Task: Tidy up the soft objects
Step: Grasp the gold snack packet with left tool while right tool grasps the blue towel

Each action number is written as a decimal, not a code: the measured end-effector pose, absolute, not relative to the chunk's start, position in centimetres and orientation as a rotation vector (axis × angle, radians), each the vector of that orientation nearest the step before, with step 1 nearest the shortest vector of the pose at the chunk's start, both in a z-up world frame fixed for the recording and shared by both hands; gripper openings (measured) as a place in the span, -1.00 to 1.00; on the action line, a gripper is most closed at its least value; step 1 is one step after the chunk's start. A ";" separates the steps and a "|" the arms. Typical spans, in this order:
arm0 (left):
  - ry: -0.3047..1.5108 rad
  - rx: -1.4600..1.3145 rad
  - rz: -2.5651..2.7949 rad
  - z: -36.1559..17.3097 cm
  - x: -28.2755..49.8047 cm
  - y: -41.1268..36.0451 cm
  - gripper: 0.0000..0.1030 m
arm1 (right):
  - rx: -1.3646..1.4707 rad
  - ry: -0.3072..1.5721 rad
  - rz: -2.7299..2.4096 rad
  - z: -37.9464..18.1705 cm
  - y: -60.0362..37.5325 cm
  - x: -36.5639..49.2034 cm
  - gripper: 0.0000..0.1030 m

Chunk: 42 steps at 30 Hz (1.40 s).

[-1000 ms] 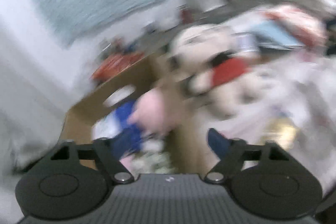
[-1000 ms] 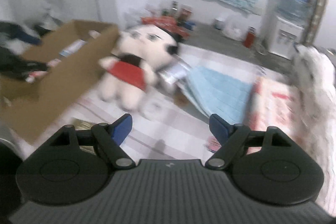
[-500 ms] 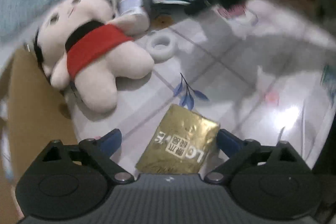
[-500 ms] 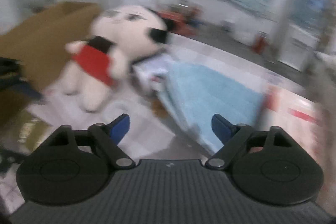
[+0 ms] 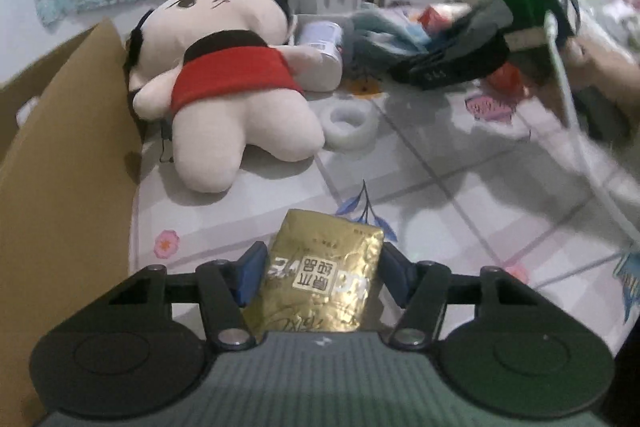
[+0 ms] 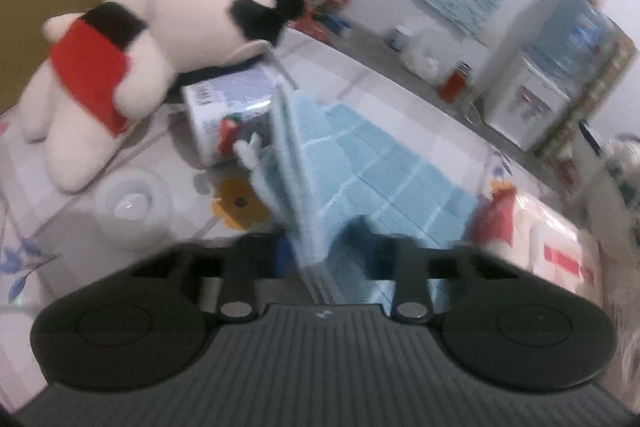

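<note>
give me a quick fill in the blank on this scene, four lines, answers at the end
1. The plush doll wears a band of black and ____ around its middle.
2. The left tool is closing around a ____ foil packet.
3. The right tool is shut on a folded light ____ cloth.
4. Left of the doll stands a brown ____ box.

Answers: red; gold; blue; cardboard

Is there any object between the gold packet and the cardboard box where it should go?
Nothing visible blocks it. The gold packet sits between the left hand-held gripper's closing fingers, and the cardboard box wall stands directly beside it. The plush doll lies farther back.
</note>
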<state>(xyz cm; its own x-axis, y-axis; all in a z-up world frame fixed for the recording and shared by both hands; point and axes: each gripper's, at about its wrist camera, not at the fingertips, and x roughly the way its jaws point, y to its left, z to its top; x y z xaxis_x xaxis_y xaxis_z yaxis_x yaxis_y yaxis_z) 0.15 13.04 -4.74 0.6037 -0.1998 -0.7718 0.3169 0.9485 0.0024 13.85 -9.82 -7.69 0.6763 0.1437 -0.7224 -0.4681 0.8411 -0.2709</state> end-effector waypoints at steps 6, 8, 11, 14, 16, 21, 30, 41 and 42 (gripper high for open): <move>0.869 0.056 -0.313 -4.8 0.9 13.6 0.16 | -0.263 0.736 0.314 -6.5 -11.8 12.4 -0.87; 0.870 0.042 -0.313 -4.8 0.9 13.9 0.15 | -0.195 0.769 0.345 -5.9 -12.6 11.1 -0.87; 0.876 0.025 -0.309 -4.6 0.3 14.5 0.15 | -0.158 0.825 0.390 -5.9 -13.3 8.5 -0.87; 0.888 0.009 -0.330 -4.7 -0.1 15.1 0.16 | -0.165 0.873 0.417 -6.0 -13.7 5.4 -0.84; 0.895 -0.044 -0.333 -4.7 -0.1 15.9 0.16 | -0.167 0.880 0.412 -5.8 -14.2 3.7 -0.78; 0.900 -0.081 -0.312 -4.5 -0.3 17.3 0.16 | -0.249 0.933 0.416 -6.1 -13.2 -0.1 -0.53; 0.886 -0.040 -0.313 -4.6 -0.6 16.9 0.18 | -0.171 0.992 0.471 -4.7 -13.1 -6.5 0.64; 0.889 -0.032 -0.314 -4.6 -0.9 16.9 0.18 | 0.010 0.988 0.470 0.4 -17.2 -9.2 0.87; 0.890 -0.032 -0.312 -4.5 -0.9 16.9 0.18 | -0.001 0.968 0.438 0.6 -17.1 -8.5 0.87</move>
<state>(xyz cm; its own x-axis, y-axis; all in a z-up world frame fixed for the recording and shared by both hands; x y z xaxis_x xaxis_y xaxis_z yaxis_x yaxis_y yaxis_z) -0.87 16.91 -4.54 0.5871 -0.2810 -0.7592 0.2542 0.9544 -0.1567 -8.50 -17.10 0.55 0.4872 0.3593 -0.7959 -0.3605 0.9129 0.1915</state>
